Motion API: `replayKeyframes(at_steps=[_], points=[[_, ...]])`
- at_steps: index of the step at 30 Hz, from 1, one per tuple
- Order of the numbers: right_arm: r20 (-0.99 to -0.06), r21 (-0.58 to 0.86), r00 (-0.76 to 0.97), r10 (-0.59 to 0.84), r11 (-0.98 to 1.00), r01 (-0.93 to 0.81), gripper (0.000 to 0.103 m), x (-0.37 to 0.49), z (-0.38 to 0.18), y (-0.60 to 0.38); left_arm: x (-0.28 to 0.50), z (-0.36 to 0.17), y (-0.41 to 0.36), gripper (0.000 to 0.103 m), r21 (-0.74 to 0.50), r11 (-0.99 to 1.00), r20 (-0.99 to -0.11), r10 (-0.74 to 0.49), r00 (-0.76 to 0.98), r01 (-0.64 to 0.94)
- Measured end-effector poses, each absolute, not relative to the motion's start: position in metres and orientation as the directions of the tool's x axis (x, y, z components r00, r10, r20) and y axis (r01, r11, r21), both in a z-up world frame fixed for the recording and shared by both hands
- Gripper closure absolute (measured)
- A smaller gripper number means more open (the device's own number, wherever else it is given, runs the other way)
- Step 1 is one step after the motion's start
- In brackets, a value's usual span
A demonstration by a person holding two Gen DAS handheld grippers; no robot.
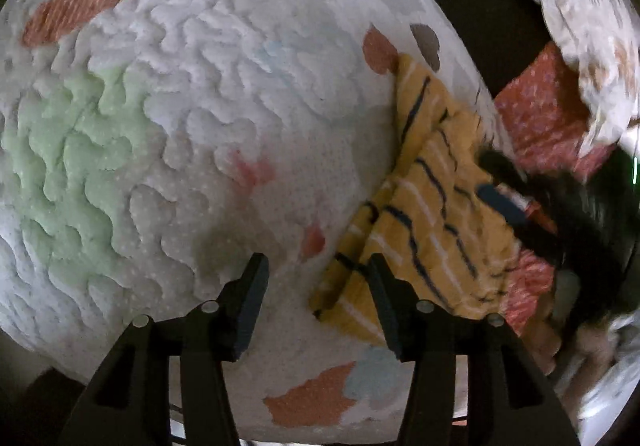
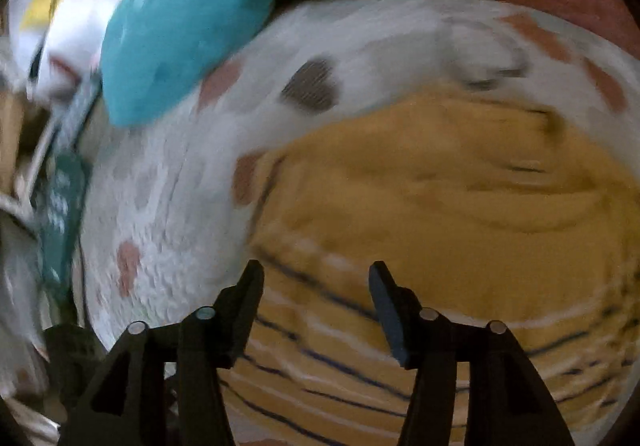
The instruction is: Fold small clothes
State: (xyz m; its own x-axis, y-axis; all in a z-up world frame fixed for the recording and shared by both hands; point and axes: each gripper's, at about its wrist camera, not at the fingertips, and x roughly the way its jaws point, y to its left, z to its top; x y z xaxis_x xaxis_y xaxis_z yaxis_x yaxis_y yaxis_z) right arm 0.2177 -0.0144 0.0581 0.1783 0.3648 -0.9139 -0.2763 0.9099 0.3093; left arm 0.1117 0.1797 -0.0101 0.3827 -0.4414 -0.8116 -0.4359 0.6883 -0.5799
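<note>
Left view: yellow striped garment (image 1: pixel 424 221) lying folded on a quilted mat (image 1: pixel 200 105), long axis slanting from lower left to upper right — a red dotted cloth (image 1: pixel 536 117) shown only here. Right view, blurred: garment under right tongs (image 2: pixel 316 278). Left tongs (image 1: pixel 318 272) and right both parted, empty.

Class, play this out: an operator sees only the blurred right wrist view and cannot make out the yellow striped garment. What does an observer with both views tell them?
Operator: Is the yellow striped garment folded?
Observer: Yes, the left view shows it folded in layers near the quilted mat's right edge.
Operator: Where is the left gripper?
Observer: Open, empty, over the mat at the garment's near corner.
Operator: Anything beyond the garment?
Observer: A red dotted cloth and a white patterned cloth lie off the mat's edge.
</note>
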Motion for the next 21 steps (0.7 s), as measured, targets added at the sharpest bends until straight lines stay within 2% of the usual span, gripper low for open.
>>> replayKeyframes(at_steps=[4,9,14,16,17,19,20,21], points=[[-0.960,0.212,0.109,0.256,0.927,-0.310,0.037,0.223,0.031,0.035,0.116,-0.006,0.161,0.046,-0.594,0.706,-0.800,-0.471,0.371,-0.384],[-0.991,0.054,0.094,0.099,0.917,-0.395,0.018,0.230,0.015,0.069,0.123,-0.011,0.139,0.044,-0.593,0.722,-0.803,-0.499,0.325,-0.356],[-0.989,-0.147,0.103,-0.108,0.814,-0.562,0.015,0.218,-0.006,0.103,0.127,-0.011,0.129,0.045,-0.574,0.733,-0.816,-0.476,0.326,-0.365],[-0.979,-0.205,0.136,-0.154,0.773,-0.600,0.016,0.210,-0.010,0.109,0.124,-0.011,0.122,0.065,-0.572,0.736,-0.819,-0.483,0.311,-0.362],[-0.973,-0.230,0.165,-0.162,0.756,-0.613,0.019,0.205,-0.010,0.111,0.124,-0.014,0.117,0.092,-0.583,0.730,-0.812,-0.505,0.294,-0.356],[-0.966,-0.253,0.199,-0.163,0.748,-0.614,0.046,0.199,-0.006,0.110,0.125,-0.018,0.106,0.096,-0.608,0.709,-0.794,-0.545,0.271,-0.358],[-0.952,-0.301,0.242,-0.189,0.732,-0.611,0.064,0.196,-0.003,0.108,0.125,-0.013,0.101,0.096,-0.599,0.722,-0.801,-0.530,0.280,-0.346],[-0.948,-0.310,0.257,-0.187,0.725,-0.615,0.073,0.193,0.001,0.104,0.126,-0.009,0.098,0.096,-0.598,0.729,-0.801,-0.524,0.290,-0.333]])
